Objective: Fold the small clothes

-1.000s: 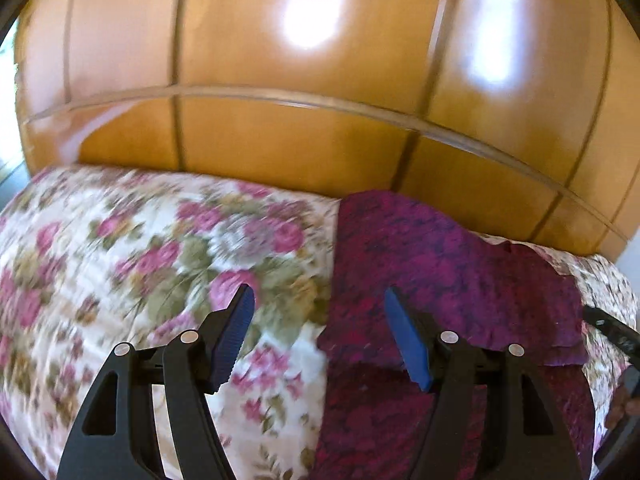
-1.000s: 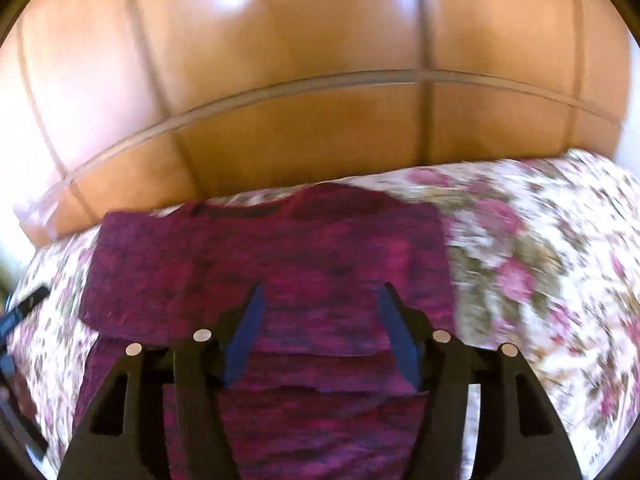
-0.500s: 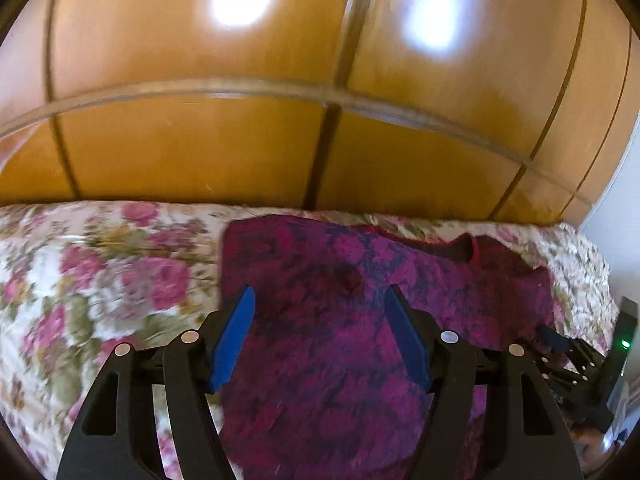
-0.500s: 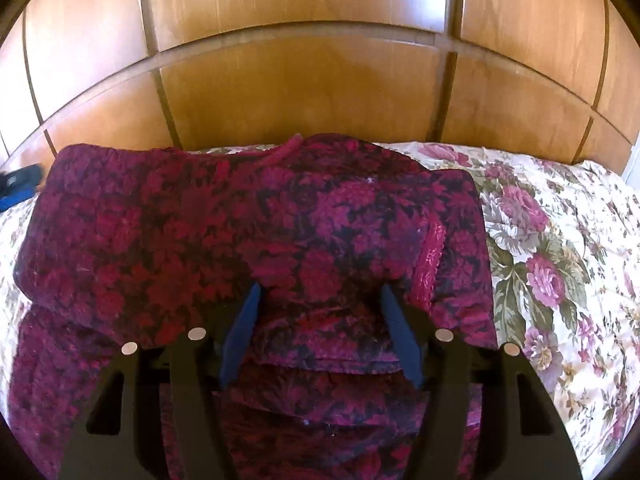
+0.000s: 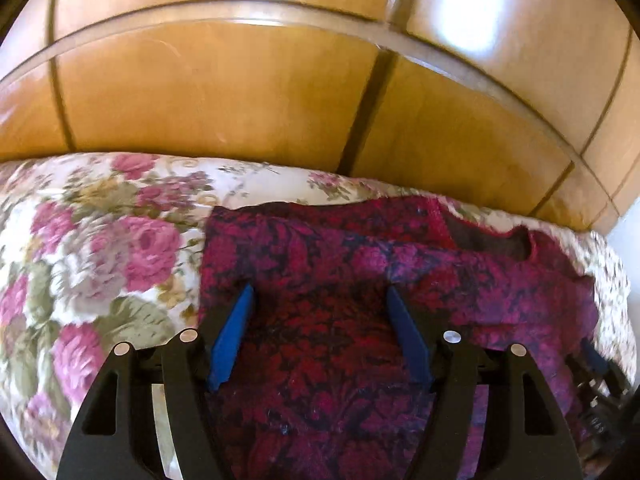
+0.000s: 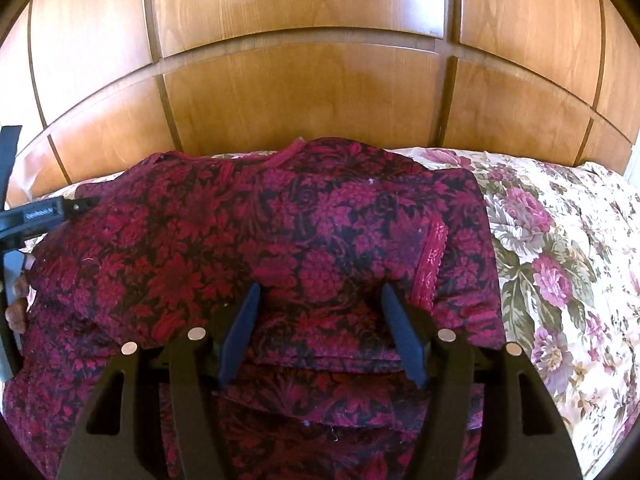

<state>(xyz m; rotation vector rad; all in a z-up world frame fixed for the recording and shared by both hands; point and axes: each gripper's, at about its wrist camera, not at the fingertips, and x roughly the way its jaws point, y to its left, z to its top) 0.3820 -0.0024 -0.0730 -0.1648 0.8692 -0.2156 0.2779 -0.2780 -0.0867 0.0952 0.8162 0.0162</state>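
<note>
Garment [image 6: 280,240] | magenta floral top, partly folded, on bedspread [image 6: 560,260] by wood panelling [image 6: 304,96] | soft, light, limp; likely bunches | take hold at folded edge | left gripper [image 5: 320,336] wide, empty; right gripper [image 6: 320,332] wide, empty, over fold

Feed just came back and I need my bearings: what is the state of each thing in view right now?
Magenta floral-print garment: lying on the bed, partly folded, top layer doubled over the lower part.
Left claw: open, over the garment, gripping nothing.
Right claw: open, over the folded edge, gripping nothing.
Cream rose-print bedspread: spread under the garment.
Glossy wooden panelled headboard: upright behind the bed.
</note>
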